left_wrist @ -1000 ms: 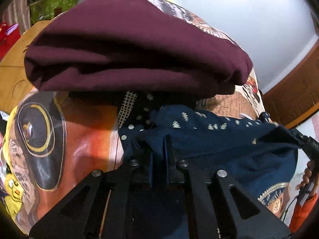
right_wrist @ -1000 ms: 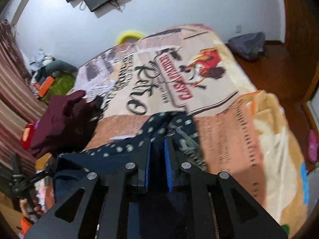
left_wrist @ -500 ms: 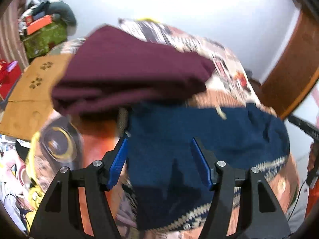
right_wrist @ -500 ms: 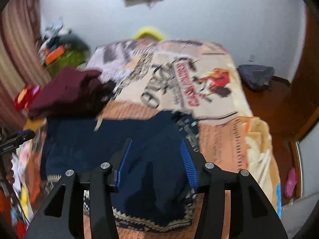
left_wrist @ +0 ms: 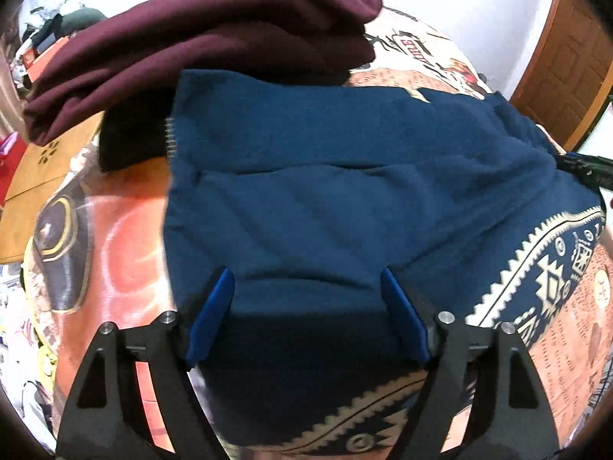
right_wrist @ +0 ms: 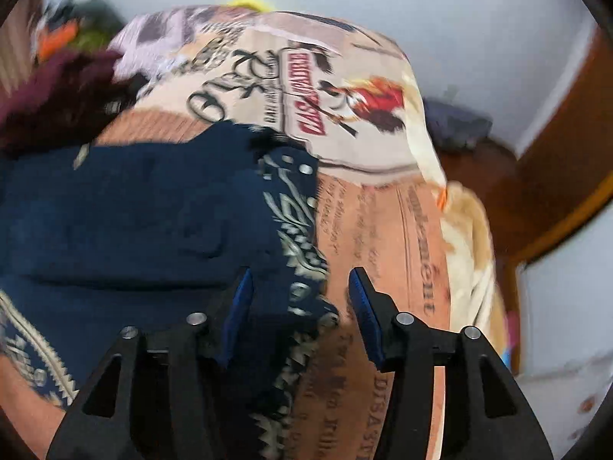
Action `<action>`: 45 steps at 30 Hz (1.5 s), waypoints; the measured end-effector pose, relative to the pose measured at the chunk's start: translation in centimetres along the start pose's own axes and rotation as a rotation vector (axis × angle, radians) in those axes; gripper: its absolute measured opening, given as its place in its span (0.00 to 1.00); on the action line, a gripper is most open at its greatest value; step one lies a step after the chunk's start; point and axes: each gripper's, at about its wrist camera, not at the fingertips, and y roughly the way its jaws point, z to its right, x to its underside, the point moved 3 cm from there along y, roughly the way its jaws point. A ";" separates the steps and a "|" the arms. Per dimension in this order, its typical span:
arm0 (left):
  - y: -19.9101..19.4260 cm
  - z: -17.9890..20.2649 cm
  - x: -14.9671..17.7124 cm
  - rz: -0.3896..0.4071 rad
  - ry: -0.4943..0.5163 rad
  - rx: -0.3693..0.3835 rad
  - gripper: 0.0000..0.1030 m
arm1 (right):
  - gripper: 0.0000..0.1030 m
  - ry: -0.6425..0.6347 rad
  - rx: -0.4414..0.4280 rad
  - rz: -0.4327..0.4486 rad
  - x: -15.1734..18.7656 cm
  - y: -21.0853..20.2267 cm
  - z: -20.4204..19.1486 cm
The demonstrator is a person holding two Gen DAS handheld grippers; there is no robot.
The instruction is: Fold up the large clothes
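A navy blue garment point(left_wrist: 345, 184) with a cream patterned border lies folded flat on the printed bedspread point(left_wrist: 118, 237). My left gripper point(left_wrist: 306, 283) hovers over the garment's near part, its jaws still opening, blue pads wide apart and touching nothing. In the right wrist view the same navy garment point(right_wrist: 153, 211) fills the left half, its patterned edge running between the fingers. My right gripper point(right_wrist: 300, 283) stands open above that edge and the bedspread point(right_wrist: 383, 230), pads clear of the cloth. A folded maroon garment point(left_wrist: 199, 38) lies just beyond the navy one.
A wooden board or table point(left_wrist: 46, 161) sits left of the bed. A wooden door point(left_wrist: 567, 50) stands at the right. The far half of the bedspread point(right_wrist: 291, 76) holds no clothes. Clutter point(left_wrist: 49, 34) is piled by the far left wall.
Both grippers have let go of the navy garment and opened. The cloth, lifted and bunched before, now lies spread flat, and both grippers have sunk closer to it.
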 end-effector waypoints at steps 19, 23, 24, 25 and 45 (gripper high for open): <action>-7.7 -5.3 4.3 0.013 -0.481 0.119 0.81 | 0.75 -0.053 -0.161 0.200 1.6 -12.8 -6.5; -6.3 -4.4 6.4 -0.059 -0.606 0.254 0.81 | 0.77 -0.093 -0.190 0.204 2.3 -13.6 -9.0; -5.8 -4.3 7.1 -0.080 -0.643 0.285 0.81 | 0.77 -0.101 -0.195 0.201 2.5 -13.4 -9.5; -5.6 -4.0 7.9 -0.091 -0.670 0.309 0.81 | 0.77 -0.108 -0.199 0.197 2.8 -13.4 -10.0; 1.7 -3.3 4.4 0.049 -0.857 0.433 0.63 | 0.77 -0.104 -0.209 0.069 2.6 -6.9 -12.4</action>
